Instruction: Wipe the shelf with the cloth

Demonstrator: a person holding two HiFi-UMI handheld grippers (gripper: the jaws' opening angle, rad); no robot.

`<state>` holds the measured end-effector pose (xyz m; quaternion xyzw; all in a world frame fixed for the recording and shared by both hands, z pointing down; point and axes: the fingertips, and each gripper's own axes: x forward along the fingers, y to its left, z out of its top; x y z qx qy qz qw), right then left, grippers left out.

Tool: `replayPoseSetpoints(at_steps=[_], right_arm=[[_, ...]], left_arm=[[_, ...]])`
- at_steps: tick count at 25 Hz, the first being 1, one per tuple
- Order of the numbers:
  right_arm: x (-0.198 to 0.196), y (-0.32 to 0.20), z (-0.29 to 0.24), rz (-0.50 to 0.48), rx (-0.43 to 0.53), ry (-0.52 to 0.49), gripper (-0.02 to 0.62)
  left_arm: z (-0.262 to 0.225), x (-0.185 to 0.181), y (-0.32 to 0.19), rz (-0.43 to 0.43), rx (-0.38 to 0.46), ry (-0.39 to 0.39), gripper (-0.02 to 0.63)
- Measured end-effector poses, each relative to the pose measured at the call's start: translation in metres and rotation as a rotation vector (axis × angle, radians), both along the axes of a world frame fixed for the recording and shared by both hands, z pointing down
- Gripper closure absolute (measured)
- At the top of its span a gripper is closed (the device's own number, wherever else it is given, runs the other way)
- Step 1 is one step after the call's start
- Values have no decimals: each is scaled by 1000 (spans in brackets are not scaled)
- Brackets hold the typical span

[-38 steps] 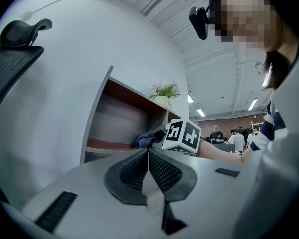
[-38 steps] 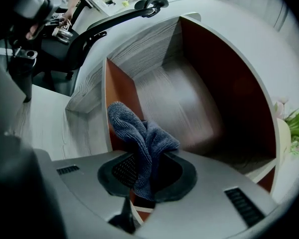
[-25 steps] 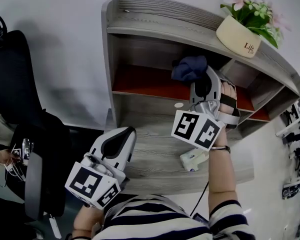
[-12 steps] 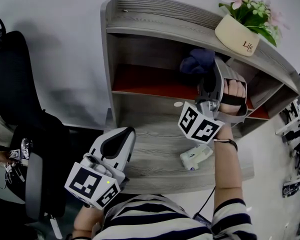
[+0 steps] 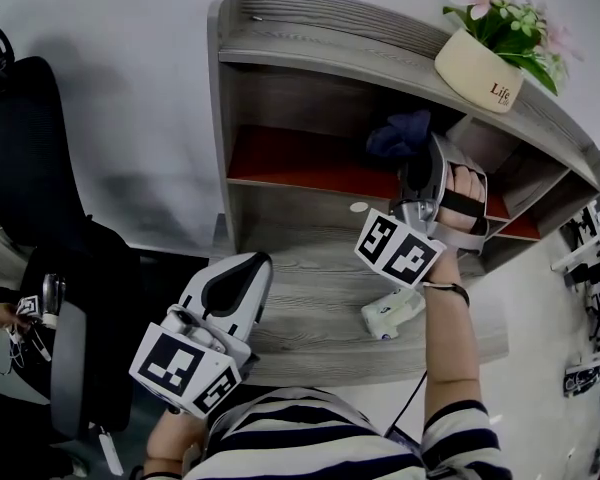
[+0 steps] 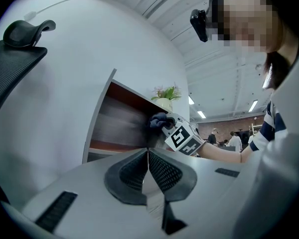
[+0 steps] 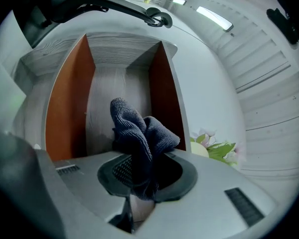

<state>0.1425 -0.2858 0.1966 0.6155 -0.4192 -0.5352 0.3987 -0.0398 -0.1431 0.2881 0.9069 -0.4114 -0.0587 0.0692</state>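
The grey wooden shelf has a red-brown middle compartment. A dark blue cloth is bunched up inside the right part of that compartment, and my right gripper is shut on it. In the right gripper view the cloth sticks out from between the jaws of the right gripper and faces the compartment's grey back panel. My left gripper hangs low by the person's torso, well away from the shelf. Its jaws are shut with nothing in them, as the left gripper view also shows.
A cream pot with pink flowers stands on the top board at the right. A small white device lies on the lower grey surface, and a small white disc lies near the compartment's front edge. A black office chair stands at the left.
My right gripper has carried the cloth to the right along the red compartment and a little deeper in. The left gripper has stayed put.
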Motion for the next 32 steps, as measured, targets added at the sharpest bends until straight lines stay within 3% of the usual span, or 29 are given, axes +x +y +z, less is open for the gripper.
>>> replayPoseSetpoints(at_steps=[19, 32], right_arm=[[8, 1, 81, 46, -244, -194, 520], [7, 8, 103, -21, -410, -458, 520]], left_arm=[[5, 0, -1, 7, -12, -18, 586], [6, 1, 0, 9, -18, -18, 586]])
